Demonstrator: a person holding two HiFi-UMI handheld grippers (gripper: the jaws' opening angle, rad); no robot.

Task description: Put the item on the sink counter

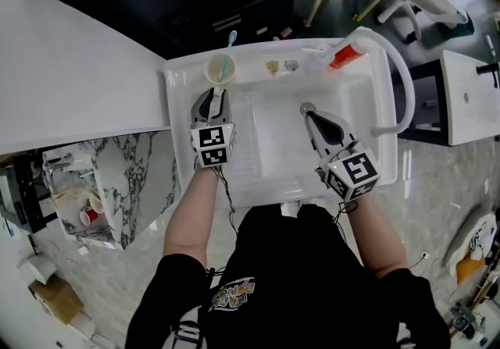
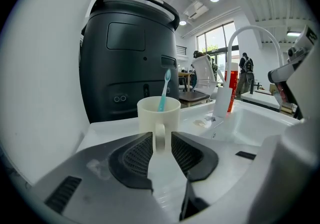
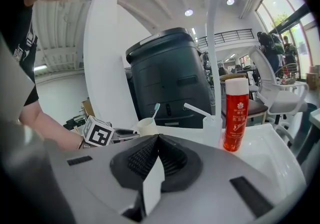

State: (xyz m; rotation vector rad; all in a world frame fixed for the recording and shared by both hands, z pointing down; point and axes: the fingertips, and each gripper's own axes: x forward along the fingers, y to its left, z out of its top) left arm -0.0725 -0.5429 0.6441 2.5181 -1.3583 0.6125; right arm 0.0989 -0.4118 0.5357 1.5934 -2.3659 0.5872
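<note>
A cream mug [image 1: 220, 69] with a blue toothbrush [image 1: 228, 53] in it stands upright on the back left corner of the white sink counter [image 1: 181, 82]. My left gripper [image 1: 212, 97] sits just in front of it. In the left gripper view the mug [image 2: 159, 113] has its handle right at the tips of my left gripper [image 2: 162, 140], whose jaws stand a little apart. Whether they touch the handle is unclear. My right gripper [image 1: 308, 112] hangs over the basin near the drain, and in its own view it [image 3: 157, 139] is shut on nothing.
A red bottle [image 1: 344, 53] and a clear pump bottle [image 1: 315, 51] stand at the back right by the curved white faucet [image 1: 397, 74]. Two small items [image 1: 281, 66] lie on the back ledge. A black bin [image 2: 130, 52] is behind the sink and a white wall [image 1: 70, 82] is to the left.
</note>
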